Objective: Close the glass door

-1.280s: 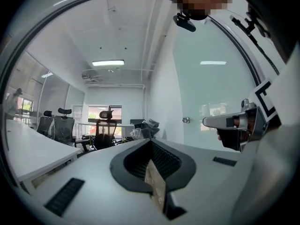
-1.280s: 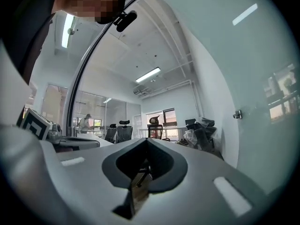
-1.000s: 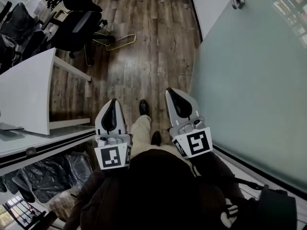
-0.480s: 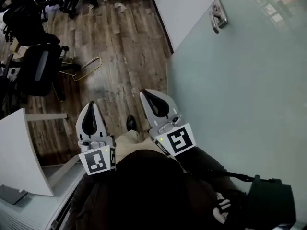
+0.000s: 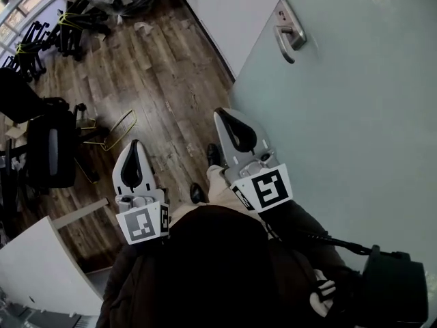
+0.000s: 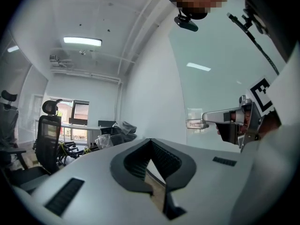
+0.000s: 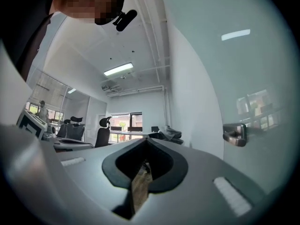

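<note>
Nearing the handle: over the last second the lever handle (image 5: 289, 34) has slid from the far top-right corner of the head view toward the middle and looks larger. The person has walked along the glass door (image 5: 355, 128) toward its handle edge.
Door: a frosted pane fills the right of the head view, upright beside the right arm, with its far edge next to a white wall (image 5: 229, 12). I cannot tell how far it stands open.
Left tongs (image 5: 134, 145): jaws together, holding nothing, over the wooden floor (image 5: 164, 80) and well apart from the door.
Right tongs (image 5: 225, 113): jaws likewise together and empty, near the pane but not touching it, and short of the handle.
Surroundings: the white worktop (image 5: 41, 272) has dropped to the lower-left corner, and an office chair (image 5: 51, 149) now stands at the left.
Meaning for the task: the approach looks nearly done, but nothing touches the door yet. I judge the next step is to bring the right tongs to the handle or pane and swing the door shut.
</note>
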Available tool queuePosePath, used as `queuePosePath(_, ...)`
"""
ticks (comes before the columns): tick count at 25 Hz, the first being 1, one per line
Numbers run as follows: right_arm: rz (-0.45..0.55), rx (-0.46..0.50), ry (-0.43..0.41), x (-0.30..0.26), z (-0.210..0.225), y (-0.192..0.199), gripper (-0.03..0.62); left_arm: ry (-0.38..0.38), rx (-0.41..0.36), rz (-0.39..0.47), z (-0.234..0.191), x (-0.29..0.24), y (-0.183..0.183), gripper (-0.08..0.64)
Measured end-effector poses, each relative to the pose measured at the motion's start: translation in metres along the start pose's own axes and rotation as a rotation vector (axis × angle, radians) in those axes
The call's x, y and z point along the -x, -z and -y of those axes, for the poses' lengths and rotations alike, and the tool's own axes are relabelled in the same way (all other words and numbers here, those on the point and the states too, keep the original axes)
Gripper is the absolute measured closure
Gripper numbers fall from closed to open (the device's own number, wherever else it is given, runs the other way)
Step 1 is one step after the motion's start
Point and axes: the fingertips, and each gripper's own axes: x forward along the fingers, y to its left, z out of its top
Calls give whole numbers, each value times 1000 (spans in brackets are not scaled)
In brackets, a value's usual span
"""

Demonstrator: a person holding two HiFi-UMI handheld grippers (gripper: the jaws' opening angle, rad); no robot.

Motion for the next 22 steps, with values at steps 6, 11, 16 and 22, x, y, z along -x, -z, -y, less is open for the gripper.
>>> queuePosePath(6,1,-2,51,-36,71,0,591,98,0,18,39,-102,-6,563)
queuePosePath(11,-16,-25,81,-55,125,16,591,198,5,16,88,-182,1,563)
queuePosePath(16,-16,45,194,-60,175,-5,587,284,16,22,116,-233,-7,563)
queuePosePath(22,-21,192,299,-67,214,-8,572,416,26,14,151,-298,0,565)
